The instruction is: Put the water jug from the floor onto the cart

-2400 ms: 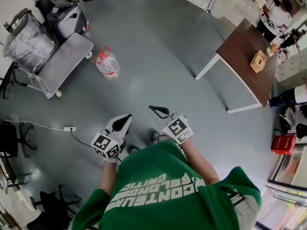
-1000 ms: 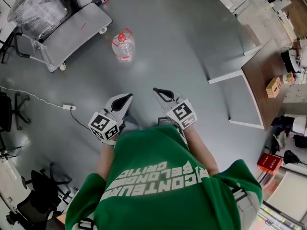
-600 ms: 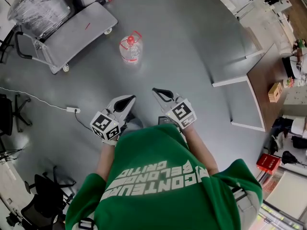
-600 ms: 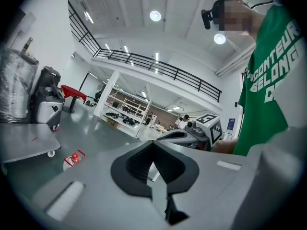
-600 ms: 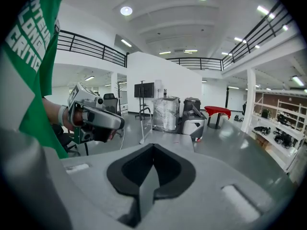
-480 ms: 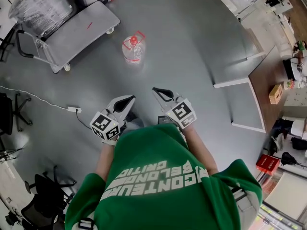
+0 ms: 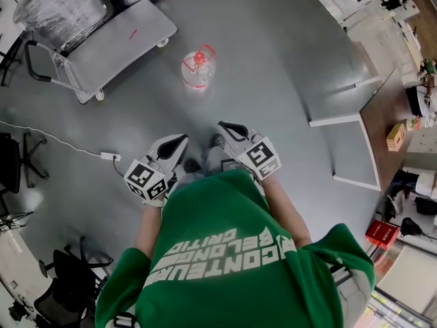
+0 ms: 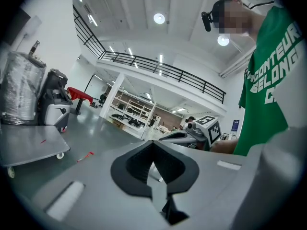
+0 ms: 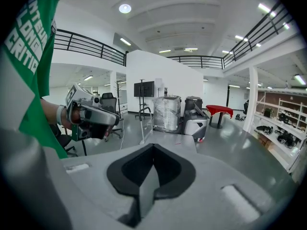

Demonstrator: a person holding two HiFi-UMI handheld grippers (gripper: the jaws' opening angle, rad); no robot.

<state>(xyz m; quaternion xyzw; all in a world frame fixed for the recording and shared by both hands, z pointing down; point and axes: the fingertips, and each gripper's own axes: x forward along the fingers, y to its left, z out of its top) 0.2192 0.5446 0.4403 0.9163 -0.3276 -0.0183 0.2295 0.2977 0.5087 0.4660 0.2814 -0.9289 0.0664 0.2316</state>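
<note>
**A:** Over on the left, what do we see first?

**B:** We see the flat grey cart [image 7: 116,43], with a plastic-wrapped bundle [image 7: 61,5] by its handle end.

**A:** And where do we find the water jug?

**B:** We find the water jug [image 7: 199,69] standing upright on the grey floor [image 7: 273,60], red cap on top. It is near the cart's right edge but apart from it, and well ahead of both grippers.

**A:** Are we holding anything?

**B:** No. Our left gripper [image 7: 179,139] has its jaws pressed together with nothing between them. Our right gripper [image 7: 224,127] is the same, closed tight and empty. We hold them side by side in front of our green shirt [image 7: 232,251].

**A:** And further right?

**B:** We see a brown table [image 7: 386,101] with a small wooden box [image 7: 395,137] on it.
</note>
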